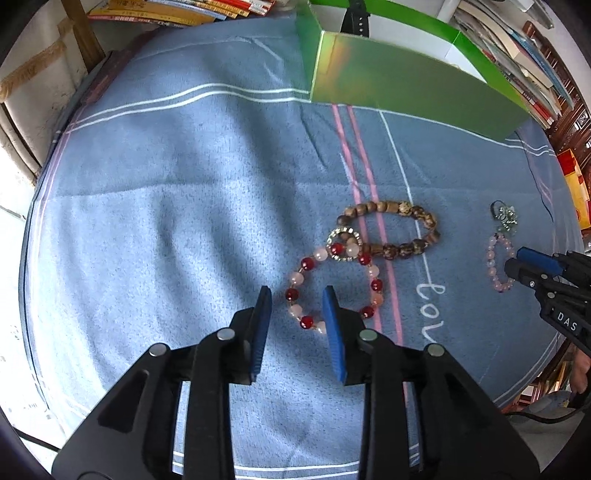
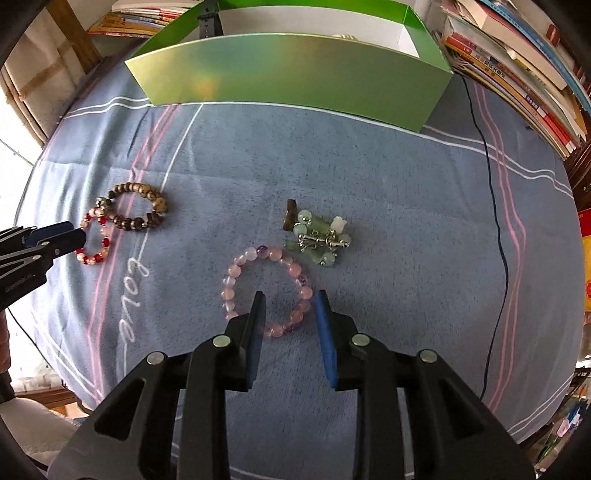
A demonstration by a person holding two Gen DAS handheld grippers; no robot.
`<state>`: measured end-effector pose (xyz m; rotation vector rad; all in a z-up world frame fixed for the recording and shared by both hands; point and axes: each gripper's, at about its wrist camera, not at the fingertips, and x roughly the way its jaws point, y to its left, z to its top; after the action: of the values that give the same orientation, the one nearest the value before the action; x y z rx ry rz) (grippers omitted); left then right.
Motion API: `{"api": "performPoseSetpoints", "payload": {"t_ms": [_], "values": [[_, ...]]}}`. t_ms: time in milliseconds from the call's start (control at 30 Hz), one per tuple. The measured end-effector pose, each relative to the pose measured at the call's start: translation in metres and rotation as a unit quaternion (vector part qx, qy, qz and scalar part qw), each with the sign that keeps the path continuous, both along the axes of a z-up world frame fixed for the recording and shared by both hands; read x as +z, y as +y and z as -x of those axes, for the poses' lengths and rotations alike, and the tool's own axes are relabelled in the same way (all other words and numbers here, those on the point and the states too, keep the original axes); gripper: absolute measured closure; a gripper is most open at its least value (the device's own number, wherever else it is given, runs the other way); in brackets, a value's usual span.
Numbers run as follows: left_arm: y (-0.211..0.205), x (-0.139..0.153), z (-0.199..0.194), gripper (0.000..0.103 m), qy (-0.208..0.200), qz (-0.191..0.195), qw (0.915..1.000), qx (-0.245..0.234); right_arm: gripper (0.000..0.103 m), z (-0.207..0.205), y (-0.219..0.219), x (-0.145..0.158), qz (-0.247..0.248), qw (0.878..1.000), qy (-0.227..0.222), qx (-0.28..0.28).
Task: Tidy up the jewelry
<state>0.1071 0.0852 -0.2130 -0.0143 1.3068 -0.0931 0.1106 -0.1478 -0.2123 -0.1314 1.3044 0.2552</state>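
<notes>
A red and pale pink bead bracelet (image 1: 306, 264) lies flat on the blue cloth (image 1: 166, 221). My left gripper (image 1: 297, 295) points down at it, part open, with the bracelet's left arc between the blue pads and not pinched. A small sparkly ring (image 1: 338, 232) and a brown wooden bead bracelet (image 1: 384, 206) touch its far side. My right gripper (image 2: 290, 295) stands part open over a pink bead bracelet (image 2: 275, 254), whose right arc lies between the pads, unpinched. A cluster of green beads with silver clasps (image 2: 317, 236) lies just beyond.
An open green box (image 2: 295, 74) stands at the far edge of the cloth, with a dark watch strap (image 1: 354, 18) inside. Stacked books (image 2: 517, 74) line the right side. A thin dark cable (image 2: 495, 206) runs down the cloth on the right.
</notes>
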Motion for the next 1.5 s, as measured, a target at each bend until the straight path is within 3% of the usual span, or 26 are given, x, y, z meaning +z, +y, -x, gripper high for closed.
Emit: {"api": "performPoseSetpoints", "payload": {"t_ms": [233,267,300,367,533,667,700,767,1033,1133,1200,1300,1333,1500], "values": [[0.004,-0.001,0.002,0.077,-0.001,0.011,0.9999,0.001,0.076,-0.003,0.006,-0.003,0.011,1.000,-0.010,0.014],[0.005,-0.001,0.003,0.085,0.000,0.016,0.9999,-0.002,0.080,-0.003,0.007,-0.005,0.011,1.000,-0.011,0.019],[0.005,-0.001,0.004,0.087,0.001,0.023,0.9997,-0.005,0.091,-0.002,0.007,-0.005,0.007,1.000,-0.011,0.025],[0.003,-0.001,0.006,0.093,0.002,0.027,0.9996,-0.010,0.095,0.001,0.008,-0.004,0.002,0.999,-0.008,0.034],[-0.007,0.004,0.013,0.093,0.005,0.055,0.9975,-0.043,0.095,0.008,0.000,0.000,-0.014,0.999,0.001,0.034],[-0.012,0.006,0.016,0.093,0.000,0.044,0.9979,-0.047,0.092,0.009,-0.018,0.000,-0.009,1.000,0.009,0.004],[-0.010,0.006,0.015,0.092,-0.001,0.038,0.9985,-0.041,0.082,0.008,-0.023,0.000,-0.010,1.000,0.007,-0.002],[-0.011,0.005,0.012,0.081,0.000,0.031,0.9991,-0.029,0.072,0.008,-0.026,0.003,-0.010,1.000,0.000,-0.003],[-0.011,-0.001,0.007,0.065,0.007,0.015,0.9996,-0.025,0.072,0.004,-0.021,-0.005,0.008,1.000,0.001,0.004],[-0.021,-0.003,0.007,0.065,0.005,0.006,0.9995,-0.031,0.074,0.004,-0.013,-0.009,0.012,1.000,-0.002,0.013],[-0.027,-0.005,0.004,0.067,0.003,0.004,0.9996,-0.029,0.086,0.005,-0.009,-0.008,0.008,1.000,-0.003,0.023],[-0.024,-0.005,0.003,0.091,0.003,0.009,0.9997,-0.024,0.095,0.007,-0.007,-0.008,-0.006,0.999,0.001,0.039],[-0.024,-0.005,0.002,0.095,0.004,0.014,0.9997,-0.021,0.095,0.010,-0.004,-0.008,-0.013,0.999,0.002,0.042],[-0.023,0.013,0.002,0.095,-0.025,0.026,0.9992,-0.019,0.095,0.015,0.014,0.006,-0.030,0.998,-0.019,0.044]]}}
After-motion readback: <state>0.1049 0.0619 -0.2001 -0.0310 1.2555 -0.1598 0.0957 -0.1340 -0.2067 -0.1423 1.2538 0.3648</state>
